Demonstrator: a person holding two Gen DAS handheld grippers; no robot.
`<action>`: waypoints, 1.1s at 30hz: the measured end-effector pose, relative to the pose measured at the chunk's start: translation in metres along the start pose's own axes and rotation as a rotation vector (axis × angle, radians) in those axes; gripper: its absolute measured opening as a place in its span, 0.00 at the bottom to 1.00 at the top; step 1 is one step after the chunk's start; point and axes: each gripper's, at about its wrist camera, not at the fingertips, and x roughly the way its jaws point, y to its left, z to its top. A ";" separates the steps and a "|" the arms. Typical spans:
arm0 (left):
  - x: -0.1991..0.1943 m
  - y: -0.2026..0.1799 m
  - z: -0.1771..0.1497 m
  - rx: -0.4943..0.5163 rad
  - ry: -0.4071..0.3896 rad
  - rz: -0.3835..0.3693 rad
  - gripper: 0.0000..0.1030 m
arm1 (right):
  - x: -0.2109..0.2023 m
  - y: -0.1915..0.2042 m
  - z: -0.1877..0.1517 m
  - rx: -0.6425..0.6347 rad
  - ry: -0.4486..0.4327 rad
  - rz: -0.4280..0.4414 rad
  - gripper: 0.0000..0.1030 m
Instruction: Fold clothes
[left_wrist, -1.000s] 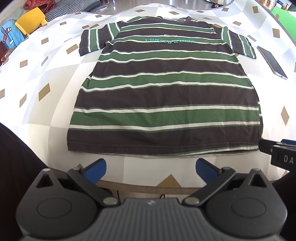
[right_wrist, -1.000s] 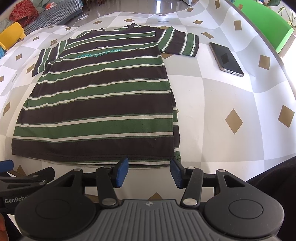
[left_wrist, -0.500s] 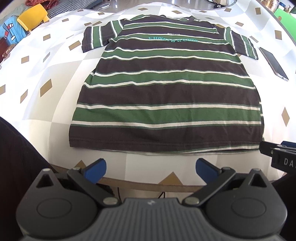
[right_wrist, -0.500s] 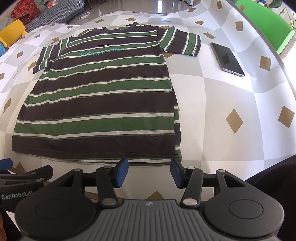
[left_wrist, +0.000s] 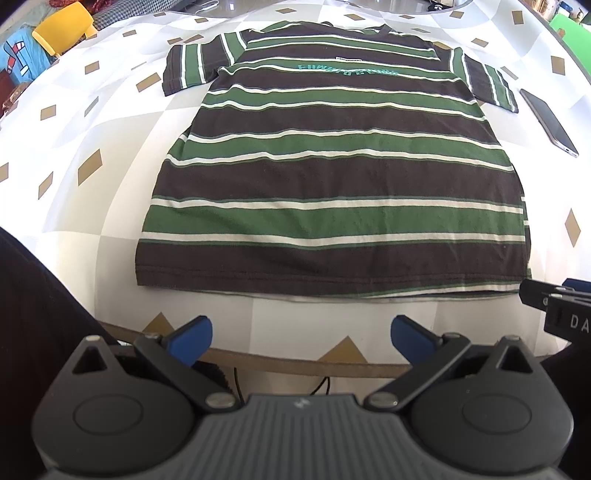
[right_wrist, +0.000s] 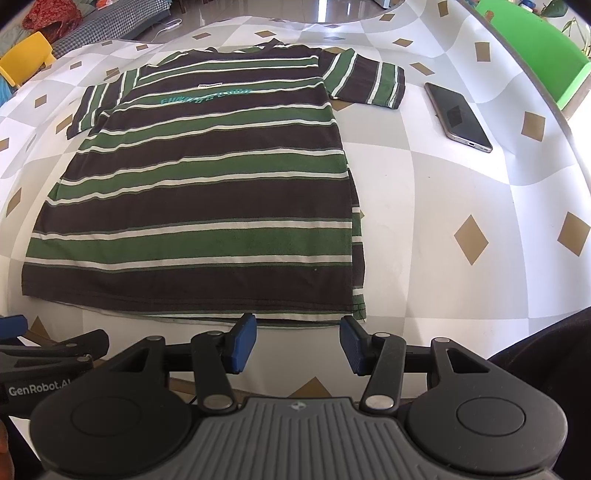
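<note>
A short-sleeved T-shirt w/ dark brown, green & thin cream stripes lies flat & spread out, front up, on a round table covered w/ a white-and-grey checked cloth w/ tan diamonds. Collar is at the far side, hem toward the near table edge; both sleeves out to the sides. Teal lettering runs across the chest, w/ a small white label just above it. Fabric looks smooth, no folds made yet. Left gripper, black w/ blue pads, hangs over the near table edge just short of the hem, approx. at its middle; jaws spread wide, nothing between them. Right gripper, same build, sits at the hem's right corner in its own view, pads just short of the cloth; jaws parted to a moderate gap, nothing held, no contact visible. Each gripper shows at the edge of the other's view. A dark-screened smartphone w/ a metallic rim lies on the cloth right of the shirt, near the right sleeve but apart from it. Beyond the table: a green chair on the right, a yellow chair on the left.
</note>
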 end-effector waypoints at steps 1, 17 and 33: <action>0.001 0.000 0.000 -0.001 0.002 0.000 1.00 | 0.000 0.000 0.000 0.000 0.001 0.001 0.47; 0.018 0.016 0.016 -0.078 0.006 0.004 1.00 | 0.006 0.000 0.014 0.049 -0.014 0.040 0.47; 0.035 0.005 0.052 -0.037 0.002 0.018 1.00 | 0.022 -0.005 0.054 0.003 -0.030 0.039 0.47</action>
